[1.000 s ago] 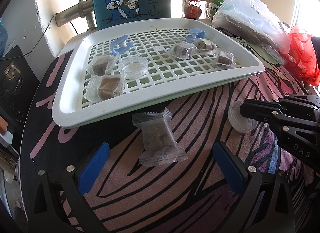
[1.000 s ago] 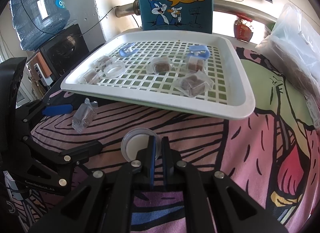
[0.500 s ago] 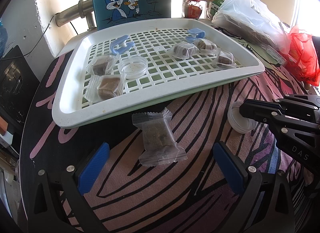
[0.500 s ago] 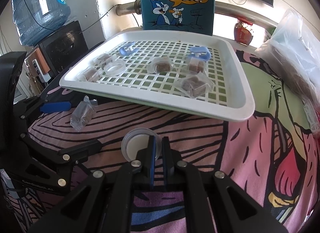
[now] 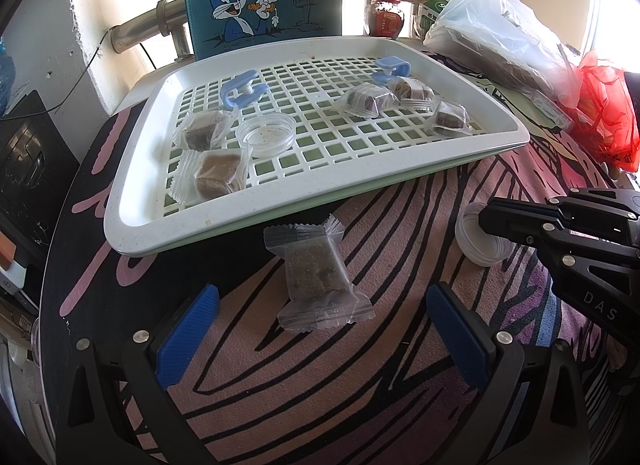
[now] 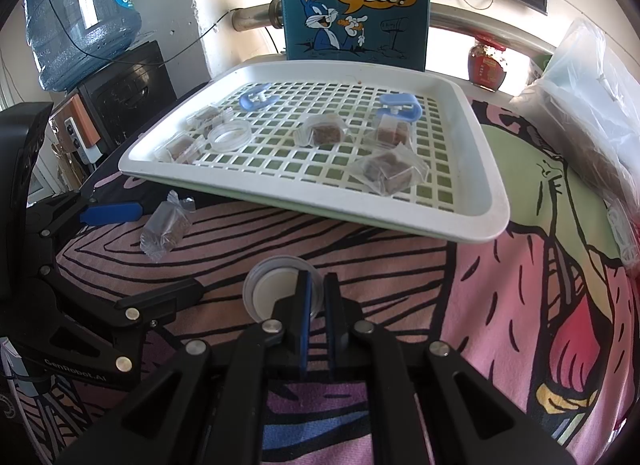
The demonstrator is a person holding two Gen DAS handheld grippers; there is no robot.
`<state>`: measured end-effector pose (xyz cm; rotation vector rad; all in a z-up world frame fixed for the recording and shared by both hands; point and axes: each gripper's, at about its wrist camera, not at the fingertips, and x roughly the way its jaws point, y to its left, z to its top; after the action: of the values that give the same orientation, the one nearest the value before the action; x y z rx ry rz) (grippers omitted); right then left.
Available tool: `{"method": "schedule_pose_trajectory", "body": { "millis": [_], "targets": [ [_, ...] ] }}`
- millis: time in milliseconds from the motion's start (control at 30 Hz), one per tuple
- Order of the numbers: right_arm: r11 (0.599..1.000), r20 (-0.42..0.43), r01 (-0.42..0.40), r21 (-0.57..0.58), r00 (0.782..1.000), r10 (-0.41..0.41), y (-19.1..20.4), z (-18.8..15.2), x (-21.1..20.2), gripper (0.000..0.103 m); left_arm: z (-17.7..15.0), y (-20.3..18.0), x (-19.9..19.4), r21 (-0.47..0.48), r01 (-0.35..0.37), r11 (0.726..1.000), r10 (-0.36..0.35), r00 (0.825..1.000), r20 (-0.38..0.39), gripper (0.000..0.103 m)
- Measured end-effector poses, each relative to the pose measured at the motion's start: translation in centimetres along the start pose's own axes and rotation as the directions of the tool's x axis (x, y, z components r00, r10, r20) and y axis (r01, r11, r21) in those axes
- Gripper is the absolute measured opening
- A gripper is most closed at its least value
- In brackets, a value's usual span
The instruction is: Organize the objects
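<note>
A clear-wrapped brown snack (image 5: 316,273) lies on the patterned cloth just in front of the white slotted tray (image 5: 280,209). My left gripper (image 5: 322,297) is open, and its blue pads stand on either side of the snack without touching it. My right gripper (image 6: 317,293) is shut on the rim of a clear round lid (image 6: 276,289) that rests on the cloth. The left wrist view shows that lid (image 5: 476,249) under the right gripper's tip (image 5: 492,221). In the right wrist view the snack (image 6: 166,231) lies left of the lid.
The tray (image 6: 460,221) holds several wrapped snacks, a second clear lid (image 5: 266,133) and two blue clips (image 5: 242,93). A cartoon box (image 6: 356,1) stands behind it. Plastic bags (image 5: 504,25) lie at the right and a water jug (image 6: 80,13) at the far left.
</note>
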<state>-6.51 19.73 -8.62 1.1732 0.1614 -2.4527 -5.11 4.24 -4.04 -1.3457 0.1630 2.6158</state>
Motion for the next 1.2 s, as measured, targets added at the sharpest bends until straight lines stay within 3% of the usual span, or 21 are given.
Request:
{"method": "schedule_pose_trajectory", "body": {
  "millis": [1067, 1133, 1167, 1200],
  "targets": [
    [0.999, 0.000, -0.033, 0.020, 0.999, 0.033, -0.17, -0.02, -0.04, 0.008, 0.05, -0.11, -0.02, -0.030, -0.016, 0.999, 0.016, 1.000, 0.003, 0.103],
    [0.999, 0.001, -0.031, 0.018, 1.000, 0.031, -0.08, -0.06, -0.06, 0.008, 0.06, -0.03, -0.19, -0.031, -0.013, 0.999, 0.014, 1.000, 0.013, 0.097],
    [0.999, 0.001, -0.029, 0.016, 1.000, 0.029, -0.05, -0.03, -0.04, 0.008, 0.03, -0.10, -0.41, -0.029, -0.014, 0.999, 0.014, 1.000, 0.024, 0.086],
    [0.999, 0.001, -0.029, 0.015, 1.000, 0.029, -0.07, -0.02, -0.03, 0.008, -0.01, -0.19, -0.69, -0.025, -0.016, 1.000, 0.017, 0.999, 0.039, 0.066]
  ]
}}
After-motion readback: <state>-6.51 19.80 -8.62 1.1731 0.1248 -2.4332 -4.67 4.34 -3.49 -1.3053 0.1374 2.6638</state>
